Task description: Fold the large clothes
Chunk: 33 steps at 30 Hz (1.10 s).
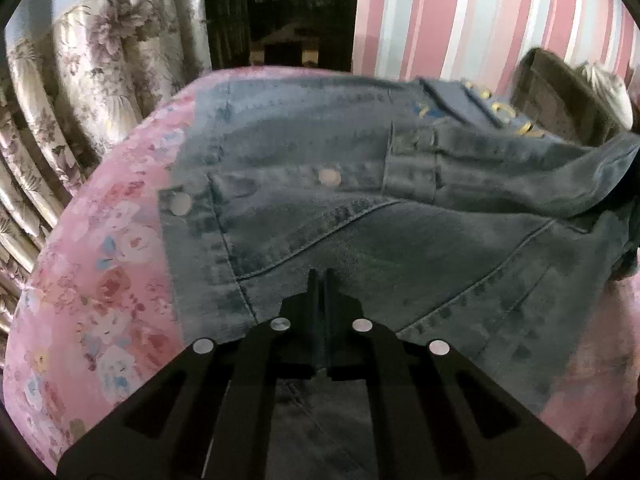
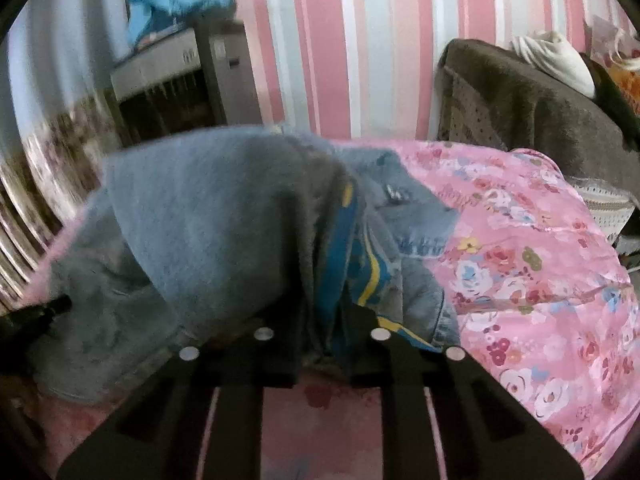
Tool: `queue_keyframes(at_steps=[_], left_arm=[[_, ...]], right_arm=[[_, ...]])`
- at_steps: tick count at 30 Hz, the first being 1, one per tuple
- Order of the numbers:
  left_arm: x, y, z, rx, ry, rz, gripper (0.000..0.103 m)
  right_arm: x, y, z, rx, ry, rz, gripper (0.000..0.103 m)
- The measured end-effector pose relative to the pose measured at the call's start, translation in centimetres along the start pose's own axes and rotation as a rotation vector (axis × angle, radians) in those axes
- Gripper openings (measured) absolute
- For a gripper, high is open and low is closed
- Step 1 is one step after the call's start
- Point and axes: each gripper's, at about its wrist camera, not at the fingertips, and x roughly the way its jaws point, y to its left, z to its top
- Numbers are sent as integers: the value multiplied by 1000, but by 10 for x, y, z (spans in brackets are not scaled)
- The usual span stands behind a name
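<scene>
A blue denim jacket (image 1: 360, 208) with metal snap buttons lies across a pink floral bed cover (image 1: 100, 280). My left gripper (image 1: 322, 280) is shut, its two fingers pressed together on the jacket's near edge, and denim runs on beneath the gripper. In the right wrist view the jacket (image 2: 208, 216) is lifted and bunched, showing a blue and yellow lining. My right gripper (image 2: 324, 344) is shut on a thick fold of that denim, which hides its fingertips. The bed cover (image 2: 540, 260) spreads out to the right of the jacket.
Floral curtains (image 1: 80, 80) hang to the left behind the bed, and a pink striped wall (image 2: 360, 40) stands behind it. A brown blanket (image 2: 540, 112) with a white cloth (image 2: 560, 60) on it is heaped at the right. At the back left stands a grey cabinet (image 2: 180, 68).
</scene>
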Motion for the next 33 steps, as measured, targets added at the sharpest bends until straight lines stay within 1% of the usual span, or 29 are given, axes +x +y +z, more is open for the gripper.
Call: queue_keyframes(at_steps=[2, 4, 6, 9, 11, 15, 18, 19, 21, 23, 25, 27, 28, 29, 30, 31, 32, 33], left_arm=[[-19, -3, 1, 19, -35, 0, 0], [-39, -3, 3, 13, -63, -30, 0], [-64, -10, 5, 29, -96, -61, 0], [-97, -20, 4, 39, -132, -135, 0], [-126, -33, 3, 66, -178, -172, 0], [-183, -59, 3, 94, -263, -281, 0], [-217, -81, 2, 120, -319, -341, 0], [-232, -91, 2, 132, -360, -356, 0], [-263, -112, 6, 158, -449, -348, 0], [-278, -133, 12, 186, -496, -318, 0], [-269, -148, 19, 198, -475, -306, 0], [-257, -160, 20, 205, -438, -294, 0], [-251, -163, 21, 210, -424, -285, 0], [-243, -163, 23, 221, -407, -271, 0], [-233, -162, 24, 214, -393, -253, 0], [-225, -159, 25, 207, -385, -243, 0], [-218, -154, 25, 208, -377, -223, 0], [-208, -147, 26, 212, -362, -197, 3]], right_arm=[[-15, -1, 5, 2, -39, 9, 12], [-34, 0, 9, -2, -83, 24, 12], [-53, 3, 16, -15, -123, 28, 12], [-82, 0, 28, -13, -186, 32, 10], [-104, -5, 34, -11, -231, 19, 10], [-139, -25, 44, 14, -294, 14, 10], [-165, -40, 51, 30, -345, 2, 10], [-171, -43, 53, 40, -353, 7, 10], [-185, -48, 56, 52, -365, 20, 10], [-194, -49, 54, 44, -372, 22, 10], [-201, -52, 50, 29, -381, 4, 10], [-199, -68, 54, 59, -374, -4, 10], [-191, -77, 60, 50, -349, -41, 14], [-181, -84, 65, 24, -315, -109, 33], [-178, -93, 67, 38, -295, -157, 47], [-181, -104, 66, 86, -302, -168, 50], [-189, -111, 62, 120, -327, -157, 66], [-198, -115, 56, 145, -357, -158, 87]])
